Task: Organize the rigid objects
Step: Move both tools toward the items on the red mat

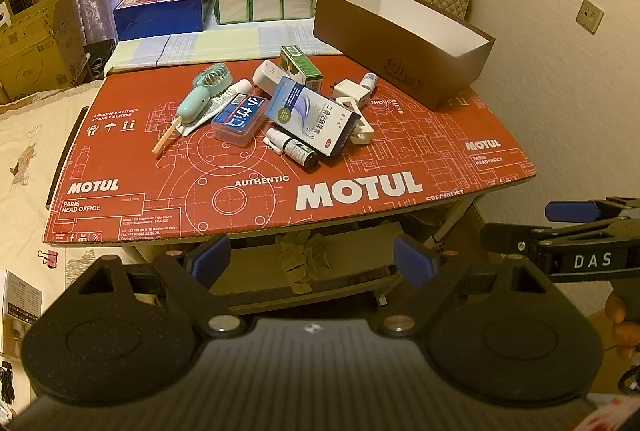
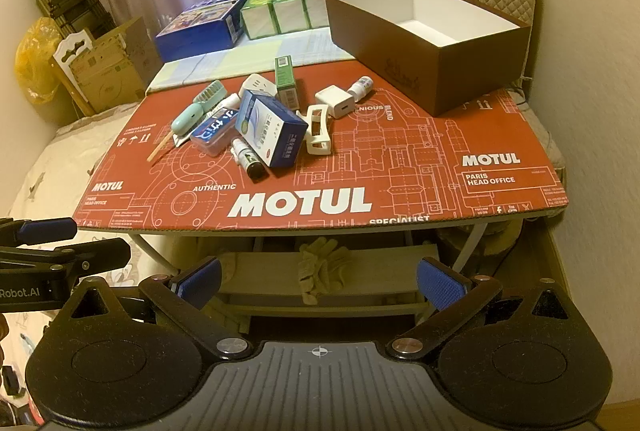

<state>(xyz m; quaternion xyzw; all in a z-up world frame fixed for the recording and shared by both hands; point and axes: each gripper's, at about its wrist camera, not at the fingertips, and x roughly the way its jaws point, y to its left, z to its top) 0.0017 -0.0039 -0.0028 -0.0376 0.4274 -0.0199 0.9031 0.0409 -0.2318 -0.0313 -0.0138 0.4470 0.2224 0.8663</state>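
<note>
Fingers of left gripper (image 1: 310, 263) spread wide, empty, short of bench (image 1: 400, 167); pile (image 1: 276, 111) mid-bench, brown box (image 1: 400, 43) behind-right. Blue carton (image 1: 312, 115) probably light, stiff: best pinched across narrow sides.

Right gripper (image 2: 320, 279) likewise agape, holding nothing. White charger (image 2: 335, 102) just beside pile, likely smooth, slippery; flat faces safest.
</note>
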